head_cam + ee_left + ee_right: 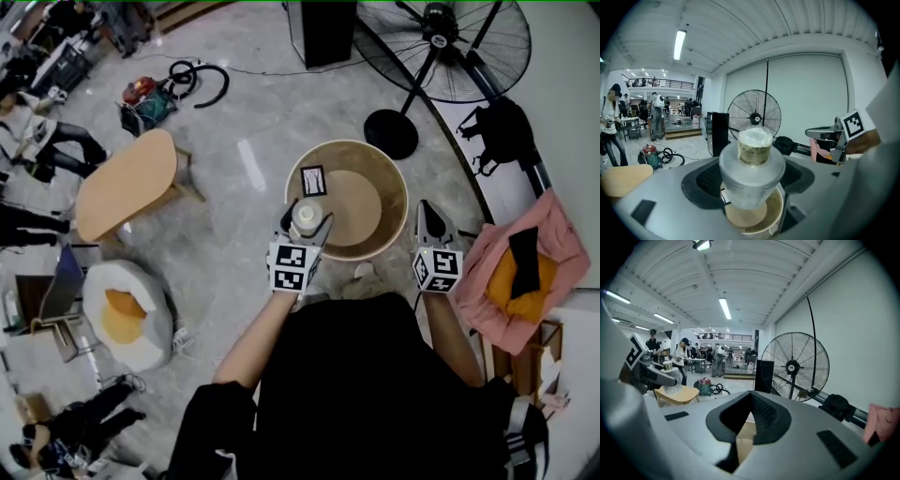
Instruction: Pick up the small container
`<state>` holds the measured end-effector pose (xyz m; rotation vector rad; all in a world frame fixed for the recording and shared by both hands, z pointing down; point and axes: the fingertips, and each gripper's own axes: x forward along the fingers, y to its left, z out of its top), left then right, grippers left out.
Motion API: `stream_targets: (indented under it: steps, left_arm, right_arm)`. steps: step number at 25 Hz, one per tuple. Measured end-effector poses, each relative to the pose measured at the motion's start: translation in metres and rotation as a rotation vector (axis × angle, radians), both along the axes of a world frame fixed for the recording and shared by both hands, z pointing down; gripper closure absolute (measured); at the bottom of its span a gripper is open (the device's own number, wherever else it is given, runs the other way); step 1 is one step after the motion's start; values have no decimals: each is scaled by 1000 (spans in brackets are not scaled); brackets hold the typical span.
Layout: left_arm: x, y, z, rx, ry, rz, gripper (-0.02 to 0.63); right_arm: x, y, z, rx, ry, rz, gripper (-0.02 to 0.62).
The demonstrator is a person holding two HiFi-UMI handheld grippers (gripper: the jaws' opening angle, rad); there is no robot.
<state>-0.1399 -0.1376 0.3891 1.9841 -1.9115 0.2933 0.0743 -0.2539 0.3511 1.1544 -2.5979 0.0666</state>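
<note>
The small container, a pale jar with a white lid, is held upright above the near left rim of the round wooden table. My left gripper is shut on it. The left gripper view shows the container clamped between the jaws, with the table top below it. My right gripper hovers off the table's right rim with nothing in it. Its jaws look shut. The right gripper view shows the container far left in the other gripper.
A black-framed card lies on the round table. A large floor fan stands behind it. A pink cloth pile is at the right. A low wooden side table and an egg-shaped cushion are at the left.
</note>
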Motion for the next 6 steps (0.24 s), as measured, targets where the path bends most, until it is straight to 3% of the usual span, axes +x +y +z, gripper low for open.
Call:
stream_targets:
  steps: [6]
  left_arm:
    - [-4, 0, 4, -10, -5, -3, 252]
  right_arm:
    - [-10, 3, -10, 2, -41, -15, 574]
